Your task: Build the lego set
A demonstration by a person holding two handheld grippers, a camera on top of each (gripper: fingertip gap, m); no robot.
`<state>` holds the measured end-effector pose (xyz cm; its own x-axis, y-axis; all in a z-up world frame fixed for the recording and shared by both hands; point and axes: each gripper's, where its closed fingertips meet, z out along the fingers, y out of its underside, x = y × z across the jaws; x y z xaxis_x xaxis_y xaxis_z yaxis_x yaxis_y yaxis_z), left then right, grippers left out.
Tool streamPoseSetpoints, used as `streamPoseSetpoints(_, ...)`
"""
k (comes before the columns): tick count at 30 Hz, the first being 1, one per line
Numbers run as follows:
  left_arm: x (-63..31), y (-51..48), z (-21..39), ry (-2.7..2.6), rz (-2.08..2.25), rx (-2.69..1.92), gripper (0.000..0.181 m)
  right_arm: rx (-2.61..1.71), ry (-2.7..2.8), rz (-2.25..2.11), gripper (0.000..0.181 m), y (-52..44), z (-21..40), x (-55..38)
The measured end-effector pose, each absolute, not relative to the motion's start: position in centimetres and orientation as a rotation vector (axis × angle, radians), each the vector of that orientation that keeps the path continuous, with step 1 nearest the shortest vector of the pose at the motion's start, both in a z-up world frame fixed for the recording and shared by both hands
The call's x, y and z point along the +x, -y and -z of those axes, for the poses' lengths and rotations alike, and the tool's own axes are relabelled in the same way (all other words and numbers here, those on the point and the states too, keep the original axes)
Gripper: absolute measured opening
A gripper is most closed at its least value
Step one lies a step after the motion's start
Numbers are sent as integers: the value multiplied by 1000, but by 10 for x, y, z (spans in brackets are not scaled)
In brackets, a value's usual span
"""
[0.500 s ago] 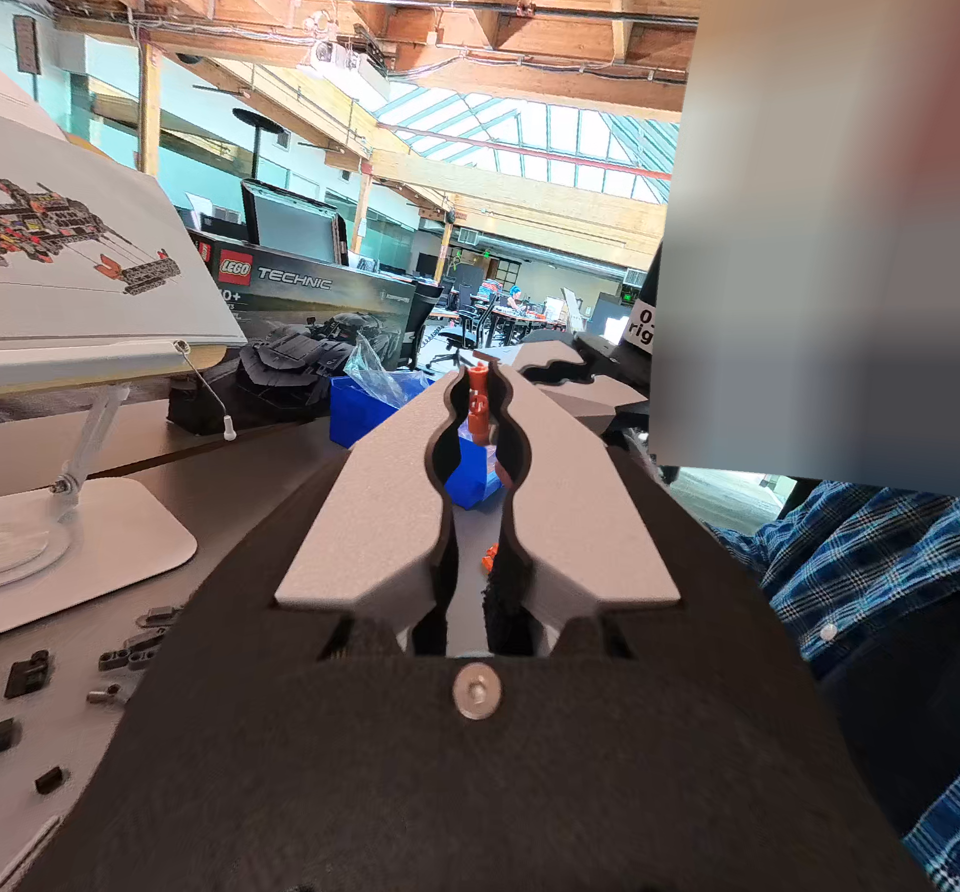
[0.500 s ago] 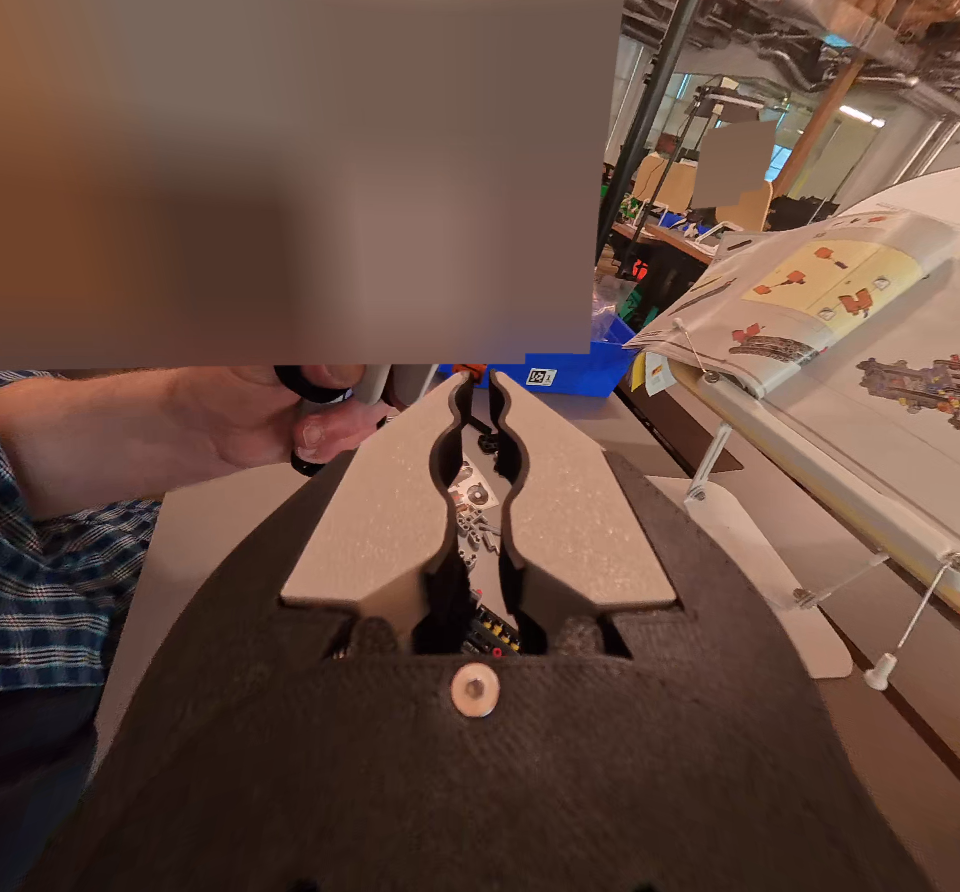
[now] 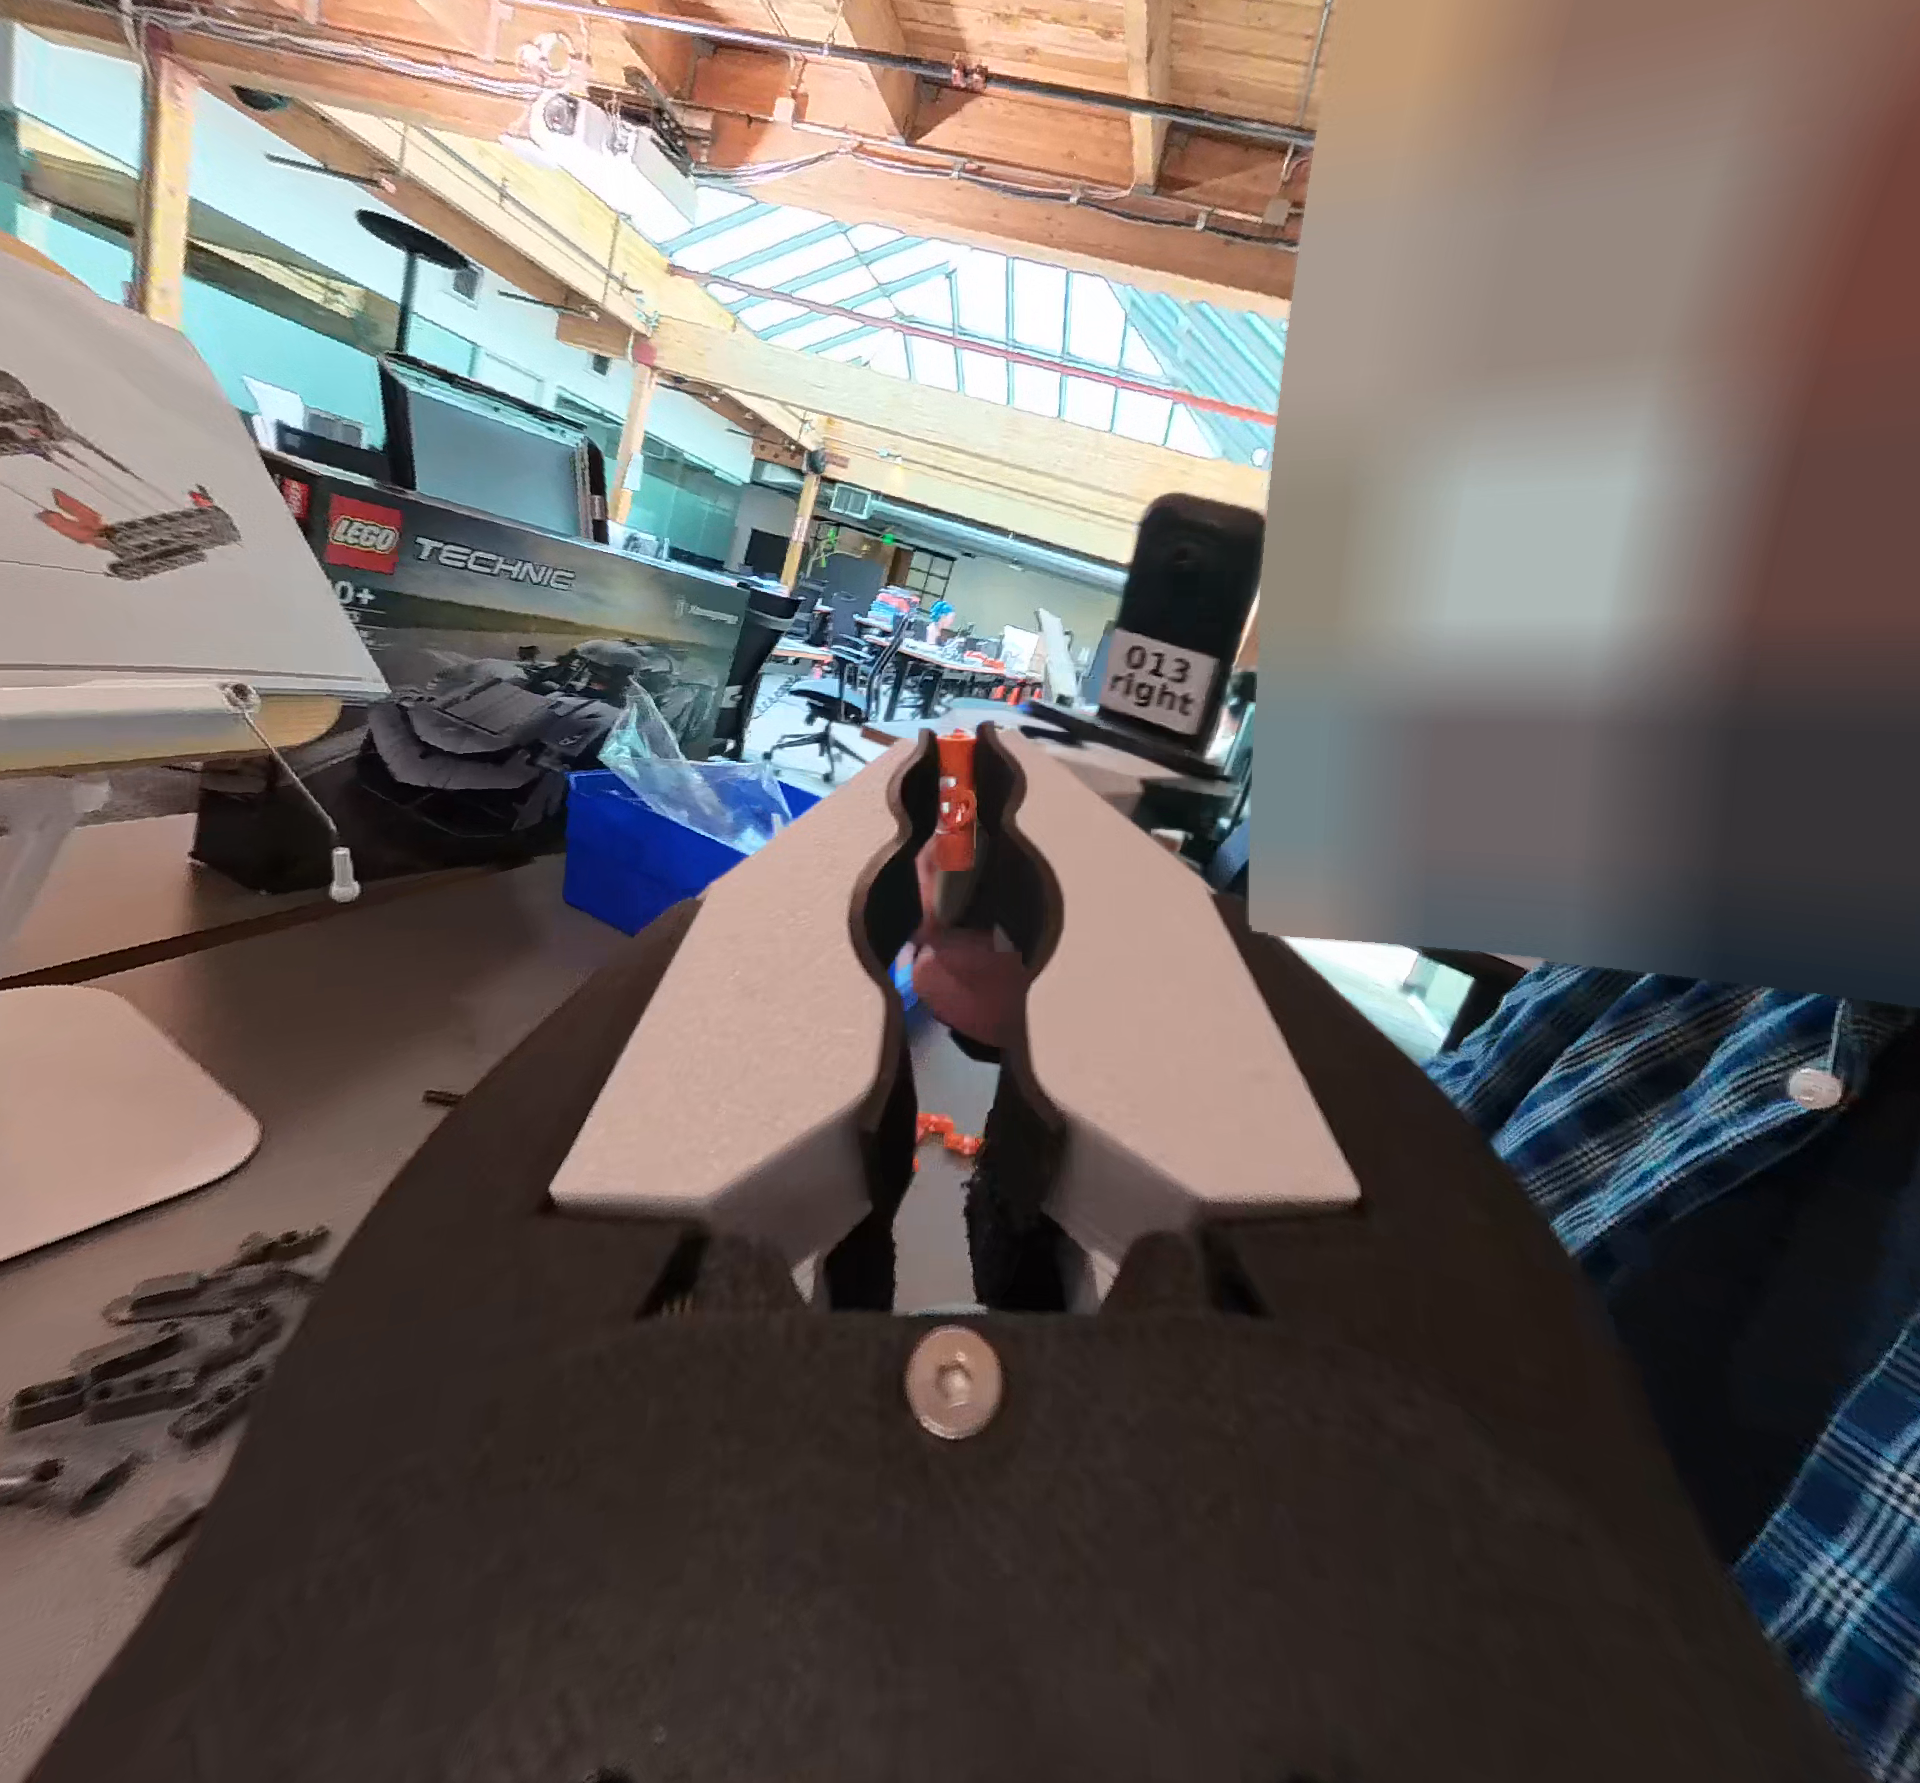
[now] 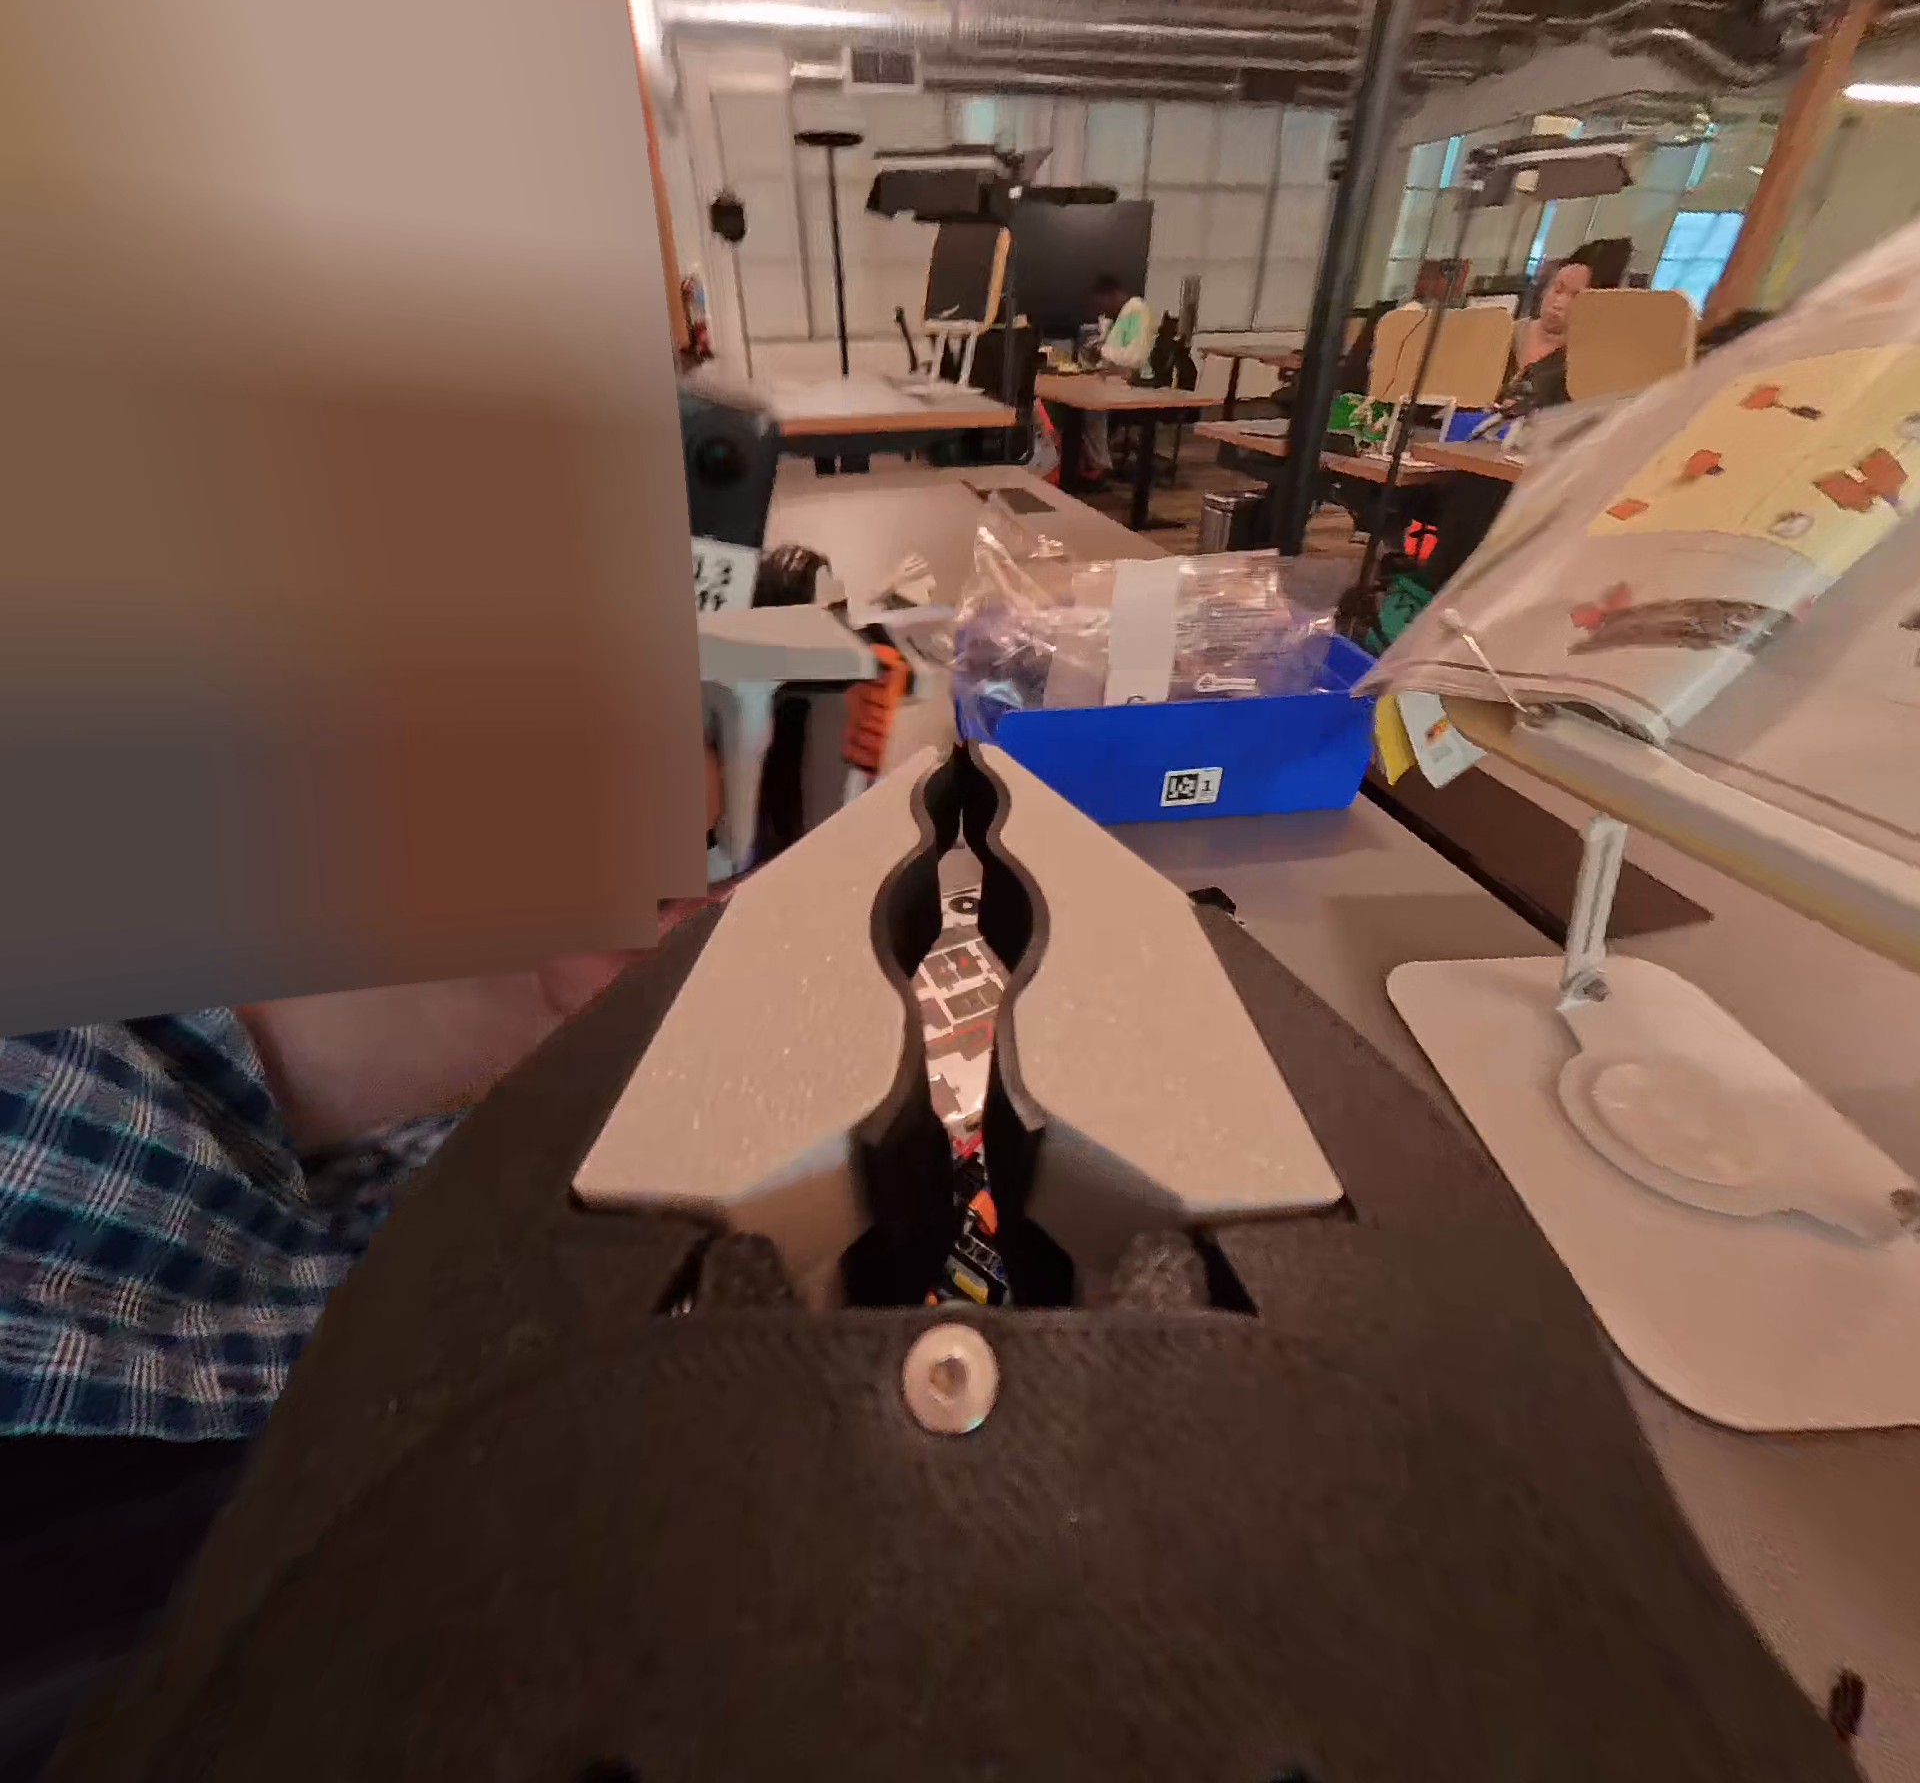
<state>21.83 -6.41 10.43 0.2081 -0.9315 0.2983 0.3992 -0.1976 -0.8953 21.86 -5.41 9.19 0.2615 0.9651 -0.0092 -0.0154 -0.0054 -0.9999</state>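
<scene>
- Left hand-held gripper (image 3: pixel 954 754): its fingers pinch a small orange lego piece (image 3: pixel 954 803) upright at the tips, raised above the counter (image 3: pixel 395 995).
- Right hand-held gripper (image 4: pixel 964 765): tips nearly touching, nothing between them; a printed sheet shows through the gap below.
- Left wrist view only: dark lego box (image 3: pixel 499 590) bearing a logo, loose dark lego pieces (image 3: pixel 156 1338) on the counter, labelled camera of the other gripper.
- Right wrist view only: marker sticker on the blue bin (image 4: pixel 1174 757), which holds clear bags (image 4: pixel 1143 632).
- Both views: instruction booklet (image 4: pixel 1714 528) on a white stand.
</scene>
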Motion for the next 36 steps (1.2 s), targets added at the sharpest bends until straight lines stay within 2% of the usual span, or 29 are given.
streamPoseSetpoints(4, 202, 49, -107, -424, 1473, -1173, 7, -1404, 992, -1214, 0, 49, -82, 216)
streamPoseSetpoints(6, 200, 46, -105, -372, 1562, -1155, 7, -1409, 942, -1337, 29, 51, -82, 212)
streamPoseSetpoints(7, 200, 45, -104, -354, 1580, -1148, 7, -1394, 929, -1432, 34, 55, -85, 210)
streamPoseSetpoints(12, 203, 45, -99, -287, 1683, -1112, 7, -1362, 849, -1654, 18, 57, -86, 196)
streamPoseSetpoints(13, 204, 46, -98, -285, 1686, -1109, 7, -1364, 861, -1651, 5, 57, -83, 193)
streamPoseSetpoints(14, 205, 48, -98, -283, 1687, -1106, 7, -1362, 868, -1633, 4, 57, -81, 191)
streamPoseSetpoints(20, 200, 50, -90, -331, 1616, -1164, 7, -1443, 971, -1694, 3, 60, -72, 190)
streamPoseSetpoints(30, 188, 66, -63, -610, 1362, -1462, 17, -1686, 1494, -1405, 4, 79, -36, 188)
streamPoseSetpoints(36, 169, 88, -37, -777, 1093, -1652, 8, -1675, 1771, -1287, 4, 97, -25, 163)
